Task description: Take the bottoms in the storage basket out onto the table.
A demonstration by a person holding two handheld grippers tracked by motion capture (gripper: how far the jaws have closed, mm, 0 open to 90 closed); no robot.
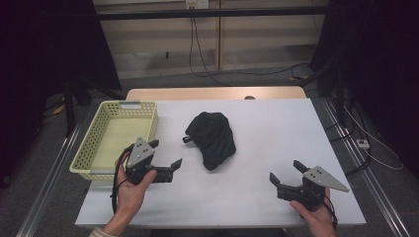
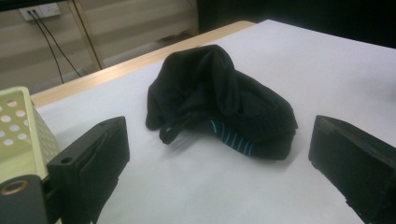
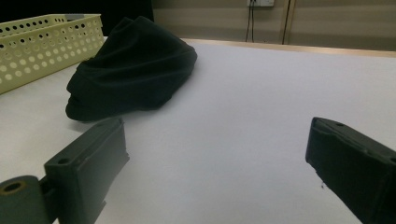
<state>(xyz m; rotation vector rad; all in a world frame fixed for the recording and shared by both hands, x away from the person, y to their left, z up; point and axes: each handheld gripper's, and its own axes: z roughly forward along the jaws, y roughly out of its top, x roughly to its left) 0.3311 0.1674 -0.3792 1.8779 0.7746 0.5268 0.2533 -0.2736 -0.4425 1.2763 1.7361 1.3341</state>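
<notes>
Basket: a pale yellow perforated basket (image 1: 116, 136) sits at the left edge of the table, its long side running away from the person; nothing can be made out inside it from the high view.
Left hand: the person's left hand (image 1: 129, 190) comes in from the bottom and holds the left gripper (image 1: 165, 154) just beside the basket's near right corner.
Left gripper jaws: spread wide, holding nothing, pointed right toward the dark cloth; in the left gripper view the bundle lies between the two jaws but farther off, apart from them.
Table: a white-covered table (image 1: 267, 148) with a bare wooden strip along its far edge.
Cloth: a crumpled black garment (image 1: 212, 138) lies near the middle of the table, right of the basket and apart from it; the left gripper view shows thin blue stripes (image 2: 232, 138) on a fold at its near side, possibly a sock, though the dim light leaves that unsure.
Right gripper: held in the right hand (image 1: 318, 217) at the near right of the table, the right gripper (image 1: 286, 171) points left and away toward the garment, well apart from it.
Right gripper jaws: wide apart, empty.
</notes>
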